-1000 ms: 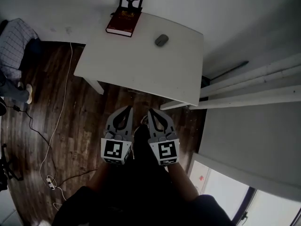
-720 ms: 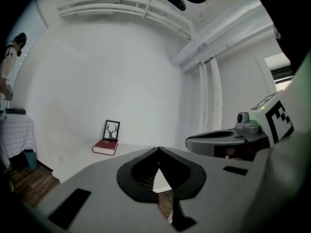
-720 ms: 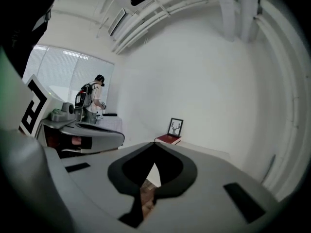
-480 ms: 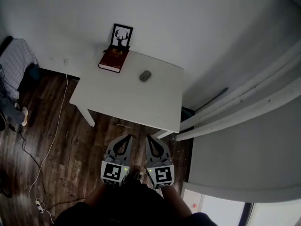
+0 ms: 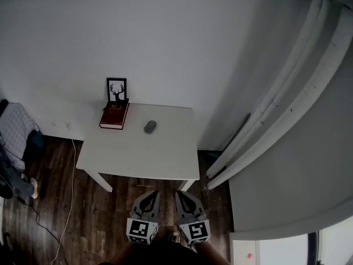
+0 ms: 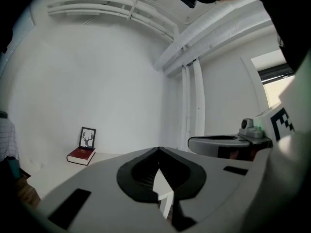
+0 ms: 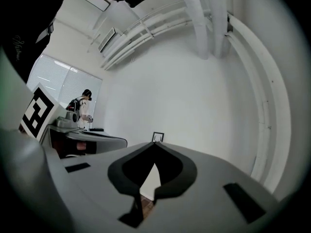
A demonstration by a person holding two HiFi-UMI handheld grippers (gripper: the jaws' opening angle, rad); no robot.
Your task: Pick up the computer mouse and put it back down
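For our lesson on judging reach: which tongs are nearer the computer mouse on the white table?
Left, slightly. The left tongs are short of the table, almost straight in line with the mouse; the right tongs are level with them but offset to its right.

head: high, facing down; gripper views: level, sharing picture frame (image 6: 88,138)
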